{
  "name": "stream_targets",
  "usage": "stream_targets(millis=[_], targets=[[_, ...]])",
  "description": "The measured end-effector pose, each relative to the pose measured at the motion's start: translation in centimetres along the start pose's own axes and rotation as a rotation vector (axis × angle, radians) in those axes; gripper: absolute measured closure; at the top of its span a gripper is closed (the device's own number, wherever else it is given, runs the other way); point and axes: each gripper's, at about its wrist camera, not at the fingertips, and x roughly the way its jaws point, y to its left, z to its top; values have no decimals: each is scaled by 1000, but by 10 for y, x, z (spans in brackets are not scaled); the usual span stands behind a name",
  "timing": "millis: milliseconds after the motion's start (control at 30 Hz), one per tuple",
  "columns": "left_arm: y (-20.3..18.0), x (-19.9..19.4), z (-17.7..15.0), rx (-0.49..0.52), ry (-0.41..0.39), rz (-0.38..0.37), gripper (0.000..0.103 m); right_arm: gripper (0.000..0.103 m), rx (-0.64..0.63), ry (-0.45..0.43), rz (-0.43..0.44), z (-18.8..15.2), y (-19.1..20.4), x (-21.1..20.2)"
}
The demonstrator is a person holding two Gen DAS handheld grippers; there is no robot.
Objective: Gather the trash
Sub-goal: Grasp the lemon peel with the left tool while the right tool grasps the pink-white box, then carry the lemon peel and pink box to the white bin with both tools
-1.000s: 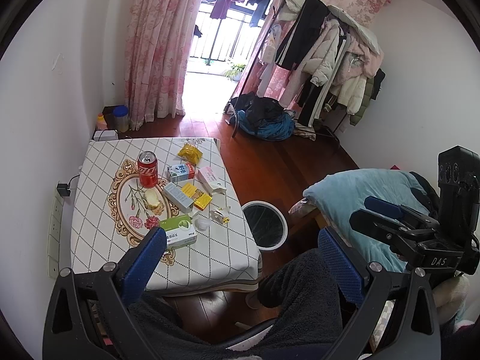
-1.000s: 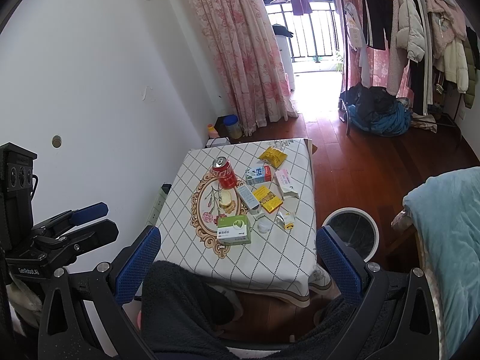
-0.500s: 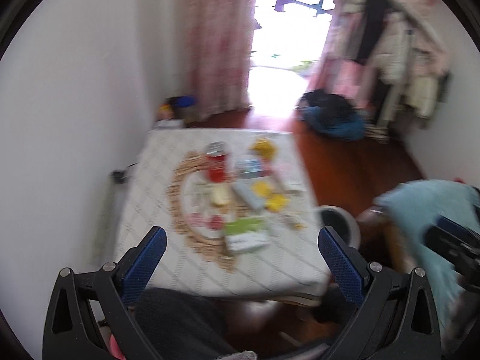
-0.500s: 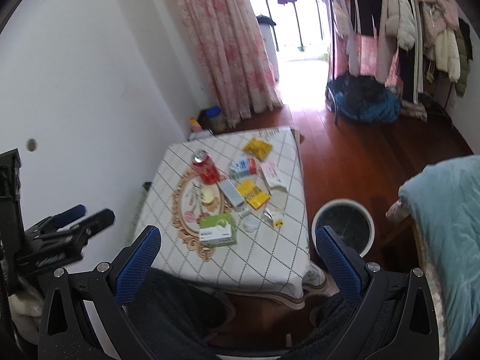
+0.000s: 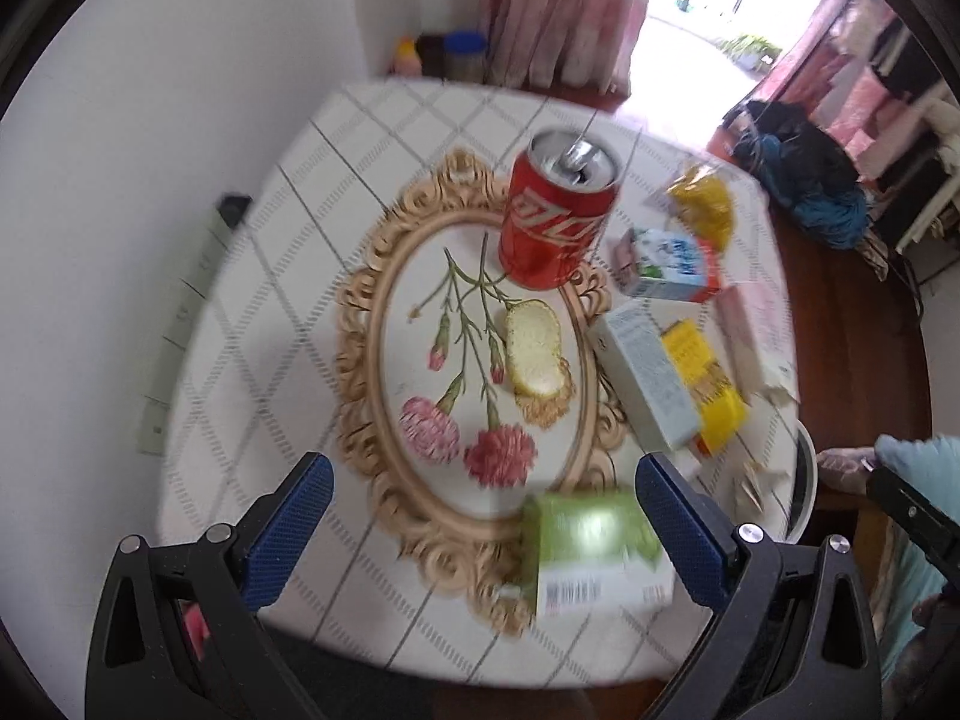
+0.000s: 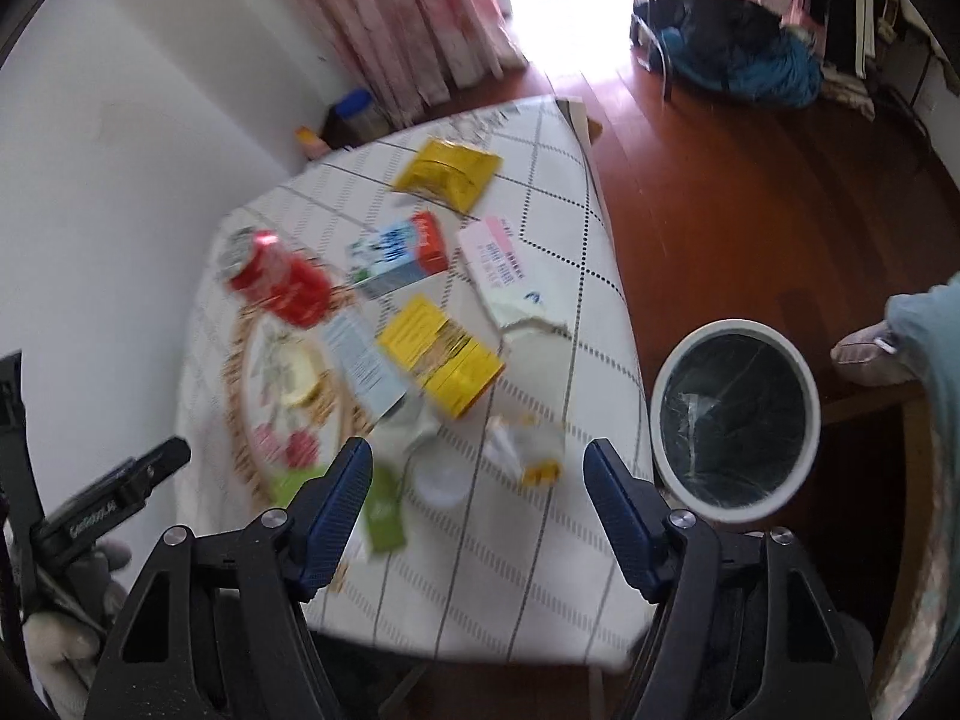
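Observation:
Trash lies on a small table with a white diamond-pattern cloth [image 5: 288,324]. A red cola can [image 5: 555,219] stands at the back, a green box [image 5: 591,549] lies at the front, with a milk carton [image 5: 669,264], a yellow box [image 6: 441,354], a yellow bag [image 6: 447,171] and a crumpled wrapper [image 6: 525,441] to the right. My left gripper [image 5: 483,489] is open, low over the table front beside the green box. My right gripper [image 6: 477,477] is open above the wrapper. A white bin [image 6: 735,420] with a black liner stands on the floor right of the table.
A white wall runs along the table's left side. Pink curtains [image 6: 420,24] and jars [image 5: 462,54] are behind the table. A blue bag heap [image 6: 738,60] lies on the wooden floor. A blue blanket [image 6: 924,336] is at the right edge.
Both grippers have moved forward and down toward the table, so the trash appears much larger. Both stay open and empty.

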Motion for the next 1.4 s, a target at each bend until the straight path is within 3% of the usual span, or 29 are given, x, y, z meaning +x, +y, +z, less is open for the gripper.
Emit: stream_targets(millis=[100, 233, 367, 400, 500, 633, 700, 733, 767, 933, 1300, 1400], targets=[[-2, 40, 16, -11, 40, -18, 22, 28, 14, 56, -2, 29, -6, 44], [-7, 84, 32, 8, 80, -22, 24, 28, 5, 99, -45, 61, -8, 91], [-10, 104, 35, 5, 102, -45, 24, 28, -11, 111, -61, 87, -4, 121], [-11, 105, 36, 8, 100, -51, 28, 28, -21, 119, -74, 93, -2, 129], [-13, 110, 35, 15, 103, -48, 58, 28, -25, 144, -79, 106, 1, 149], [-18, 106, 27, 34, 70, -57, 86, 28, -64, 167, -105, 110, 9, 167], [-21, 103, 23, 46, 60, -45, 89, 30, -86, 171, -117, 108, 14, 171], [-23, 102, 21, 54, 53, -34, 92, 43, -108, 164, -143, 106, 17, 171], [-24, 100, 19, 61, 49, -28, 92, 49, -118, 161, -152, 106, 18, 172], [-19, 76, 15, 66, 41, -48, 99, 49, -122, 162, -128, 97, 17, 163], [2, 21, 3, 79, -68, -51, 99, 49, -98, 90, -77, 77, 6, 107], [-2, 11, 17, 93, -102, -53, 99, 49, -94, 64, -67, 71, 4, 91]])
